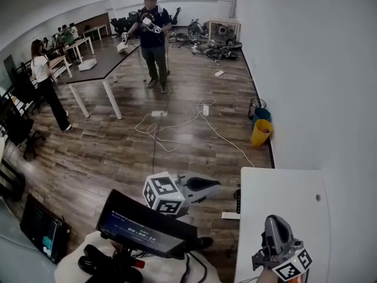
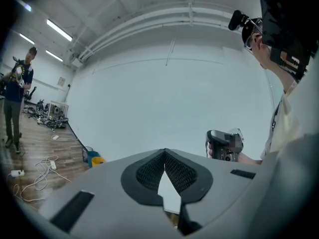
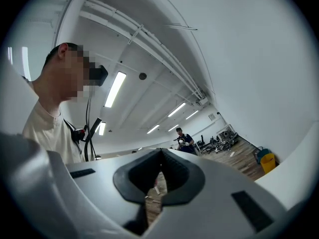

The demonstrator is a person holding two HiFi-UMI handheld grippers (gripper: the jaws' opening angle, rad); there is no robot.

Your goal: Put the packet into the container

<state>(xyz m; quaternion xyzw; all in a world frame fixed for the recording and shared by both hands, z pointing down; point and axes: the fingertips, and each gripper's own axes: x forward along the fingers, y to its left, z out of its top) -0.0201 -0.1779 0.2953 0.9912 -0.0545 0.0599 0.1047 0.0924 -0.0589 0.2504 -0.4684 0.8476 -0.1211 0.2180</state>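
Note:
No packet and no container show in any view. My left gripper [image 1: 213,187] hangs in the air over the wooden floor, left of the white table [image 1: 283,187]; its marker cube [image 1: 165,194] faces up. In the left gripper view its jaws [image 2: 165,152] meet at the tips with nothing between them and point at the white wall. My right gripper [image 1: 274,220] is raised above the table's near end, jaws together and empty; in the right gripper view it [image 3: 160,151] points up toward the ceiling lights. It also shows in the left gripper view as the right gripper [image 2: 224,144] in a hand.
A dark screen [image 1: 144,223] sits below my left gripper. Cables [image 1: 177,122] lie across the floor. A yellow bin [image 1: 261,132] stands by the right wall. A person [image 1: 154,37] stands beside a dark table [image 1: 103,66]; another person [image 1: 47,81] is at the left.

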